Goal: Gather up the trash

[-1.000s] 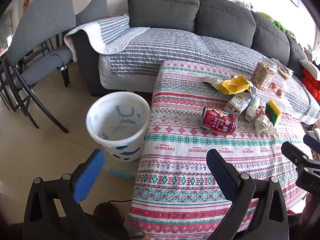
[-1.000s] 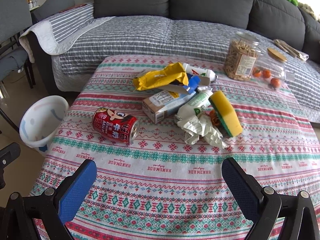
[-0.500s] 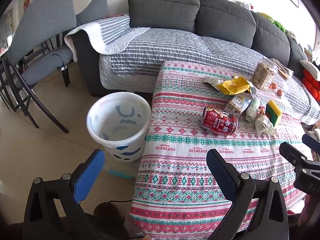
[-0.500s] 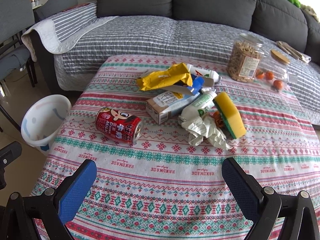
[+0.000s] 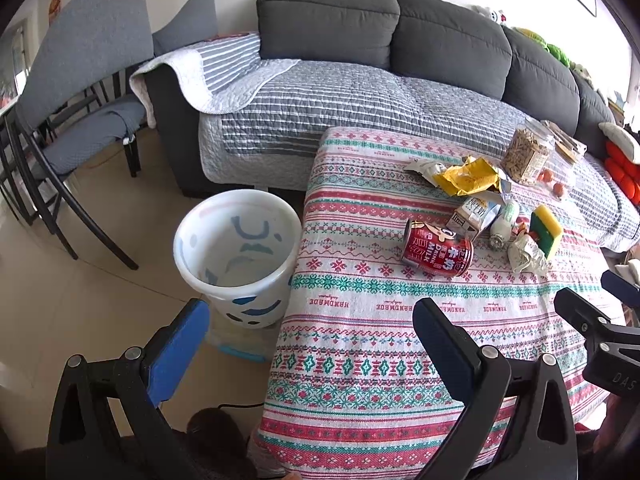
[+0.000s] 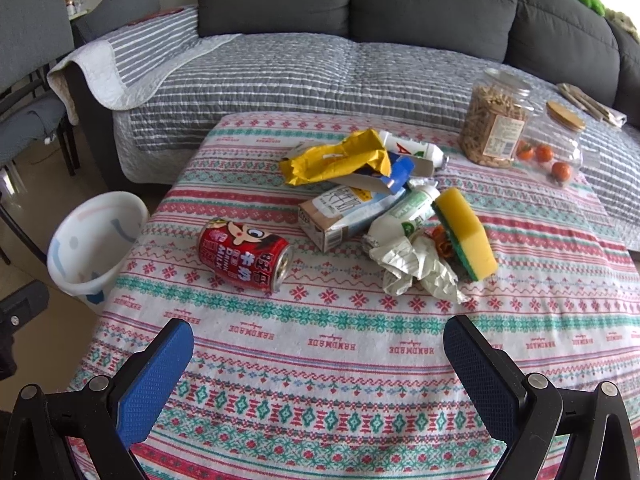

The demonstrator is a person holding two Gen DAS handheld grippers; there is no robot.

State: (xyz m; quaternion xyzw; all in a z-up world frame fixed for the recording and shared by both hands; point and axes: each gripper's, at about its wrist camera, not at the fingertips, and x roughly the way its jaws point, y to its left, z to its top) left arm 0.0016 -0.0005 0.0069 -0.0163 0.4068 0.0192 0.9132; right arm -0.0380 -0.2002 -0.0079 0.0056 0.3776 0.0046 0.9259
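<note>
A red milk can (image 6: 244,255) (image 5: 437,249) lies on its side on the patterned tablecloth (image 6: 320,344). Behind it sit a yellow wrapper (image 6: 336,158) (image 5: 466,176), a grey carton (image 6: 344,216) (image 5: 472,216), a white-green bottle (image 6: 404,216) (image 5: 503,224), crumpled paper (image 6: 416,268) (image 5: 524,254) and a yellow-green sponge (image 6: 466,234) (image 5: 546,230). A white bin (image 5: 236,256) (image 6: 94,248) stands on the floor left of the table. My right gripper (image 6: 318,354) hangs open over the table's near part, short of the trash. My left gripper (image 5: 310,338) is open above the table's left edge.
A jar of snacks (image 6: 494,124) and a clear jar of small tomatoes (image 6: 554,148) stand at the table's far right. A grey sofa (image 5: 360,80) with a striped quilt runs behind the table. Grey chairs (image 5: 80,92) stand at the left over tiled floor.
The right gripper has edged forward, so the trash sits a little closer and lower in its view. The left gripper has hardly moved. Both stay open.
</note>
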